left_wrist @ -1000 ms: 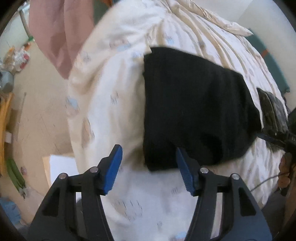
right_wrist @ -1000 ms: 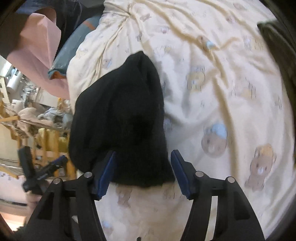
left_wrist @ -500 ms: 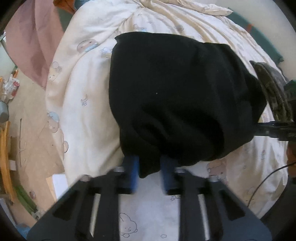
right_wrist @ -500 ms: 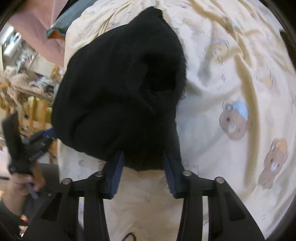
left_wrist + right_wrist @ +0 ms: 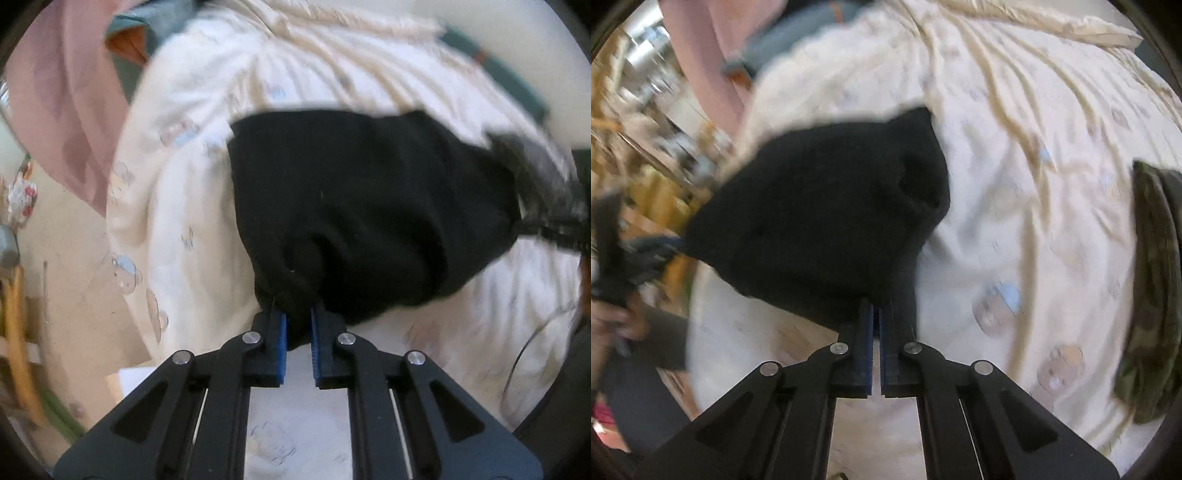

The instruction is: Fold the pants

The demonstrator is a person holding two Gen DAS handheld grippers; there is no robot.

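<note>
The black pants (image 5: 369,206) lie folded on a cream bear-print bedsheet (image 5: 177,206). My left gripper (image 5: 298,321) is shut on their near left corner, the cloth pinched between the blue pads. My right gripper (image 5: 876,317) is shut on the near right corner of the pants (image 5: 827,221). Both corners are lifted off the sheet (image 5: 1034,221). The other gripper shows at the edge of each view, the right one (image 5: 554,229) in the left wrist view and the left one (image 5: 639,251) in the right wrist view.
A folded camouflage garment (image 5: 1152,302) lies on the bed to the right of the pants; it also shows in the left wrist view (image 5: 535,173). A pink cloth (image 5: 62,103) hangs at the left. The bed's left edge drops to the floor (image 5: 66,280). Wooden furniture (image 5: 639,184) stands beyond.
Both grippers went from open around the near edge of the pants to shut on its corners. The near edge has come up off the sheet and the views are blurred by motion.
</note>
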